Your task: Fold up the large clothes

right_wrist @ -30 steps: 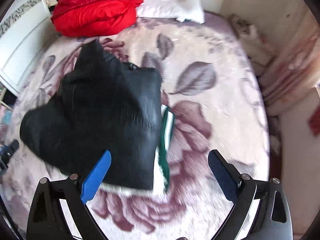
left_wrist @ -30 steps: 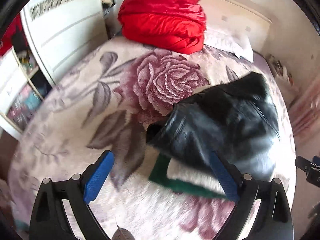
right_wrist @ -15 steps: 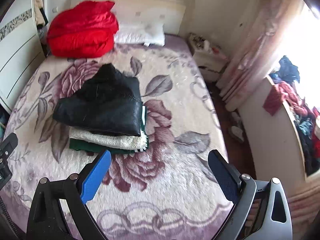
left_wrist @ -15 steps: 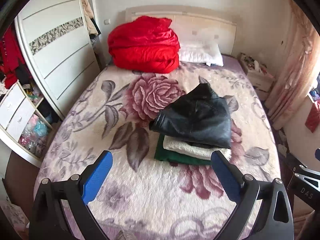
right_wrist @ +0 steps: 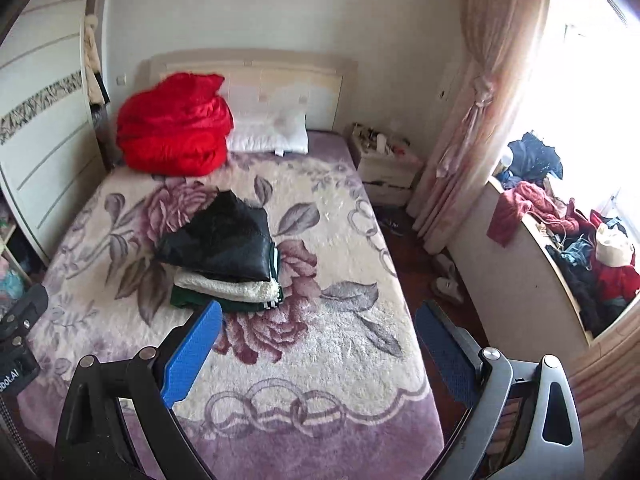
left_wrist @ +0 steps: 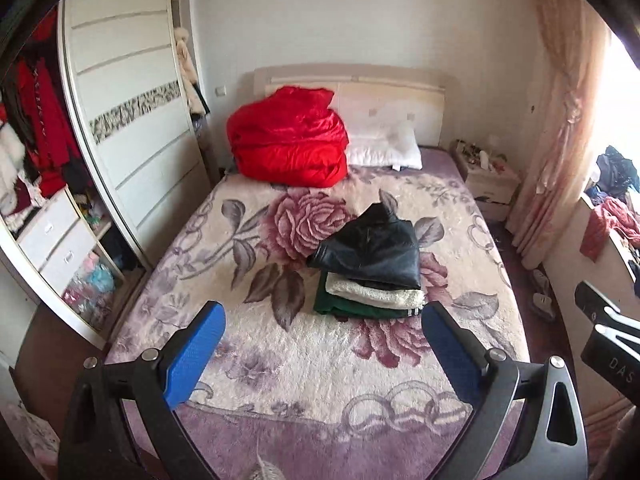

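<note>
On the bed [left_wrist: 280, 360], which is covered with a flower-pattern blanket, a folded black jacket [left_wrist: 372, 248] lies on top of a folded cream garment [left_wrist: 372, 294] and a folded green garment [left_wrist: 348, 309], all in one stack near the middle. The left tool [left_wrist: 322, 342] and the right tool [right_wrist: 318, 340] are both above the foot of the bed, well apart from the stack. Each has its blue fingers [left_wrist: 196, 354] spread wide and holds nothing.
</note>
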### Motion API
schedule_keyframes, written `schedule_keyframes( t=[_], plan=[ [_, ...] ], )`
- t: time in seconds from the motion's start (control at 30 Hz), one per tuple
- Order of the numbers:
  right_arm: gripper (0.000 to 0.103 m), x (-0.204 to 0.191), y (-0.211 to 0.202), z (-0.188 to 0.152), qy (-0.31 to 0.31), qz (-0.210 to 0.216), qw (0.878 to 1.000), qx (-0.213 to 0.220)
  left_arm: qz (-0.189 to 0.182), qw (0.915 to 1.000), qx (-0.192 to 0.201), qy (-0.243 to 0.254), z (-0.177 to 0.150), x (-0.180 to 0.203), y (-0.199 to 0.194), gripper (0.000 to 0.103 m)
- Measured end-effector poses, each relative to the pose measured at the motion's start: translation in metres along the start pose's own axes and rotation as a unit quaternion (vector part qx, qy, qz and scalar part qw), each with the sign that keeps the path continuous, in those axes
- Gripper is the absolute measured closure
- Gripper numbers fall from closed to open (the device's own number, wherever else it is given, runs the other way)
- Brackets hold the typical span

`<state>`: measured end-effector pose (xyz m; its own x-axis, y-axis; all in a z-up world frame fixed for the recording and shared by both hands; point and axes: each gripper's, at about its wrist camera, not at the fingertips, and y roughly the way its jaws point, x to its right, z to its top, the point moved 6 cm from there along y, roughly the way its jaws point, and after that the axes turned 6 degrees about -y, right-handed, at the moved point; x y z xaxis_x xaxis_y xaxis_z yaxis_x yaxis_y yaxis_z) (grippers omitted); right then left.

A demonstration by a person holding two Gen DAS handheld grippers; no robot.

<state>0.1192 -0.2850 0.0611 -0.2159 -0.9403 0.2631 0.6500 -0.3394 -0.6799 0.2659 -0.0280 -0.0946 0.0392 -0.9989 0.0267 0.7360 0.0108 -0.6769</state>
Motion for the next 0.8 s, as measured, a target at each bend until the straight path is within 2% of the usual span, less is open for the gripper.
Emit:
schedule_keyframes(
  t=[0.13,0.37,0.53,0.8],
  plan=[
    [0.004,0.015,-0.056,-0.012,0.004,0.003,1.000,0.021,-0.006,0.9998,0.019,0.000,-0.006,0.001,-0.041,0.003],
    [0.004,0.026,-0.123,-0.033,0.002,0.019,0.999,0.047,-0.013,0.9991,0.041,-0.004,-0.015,0.002,-0.081,0.003],
    [0.004,0.028,-0.145,-0.043,0.002,0.028,0.998,0.056,-0.009,0.9983,0.056,-0.008,-0.017,0.000,-0.095,0.003],
    [0.000,0.029,-0.155,-0.043,-0.002,0.048,0.997,0.058,-0.004,0.9974,0.069,-0.020,-0.020,-0.005,-0.107,0.001]
  ],
)
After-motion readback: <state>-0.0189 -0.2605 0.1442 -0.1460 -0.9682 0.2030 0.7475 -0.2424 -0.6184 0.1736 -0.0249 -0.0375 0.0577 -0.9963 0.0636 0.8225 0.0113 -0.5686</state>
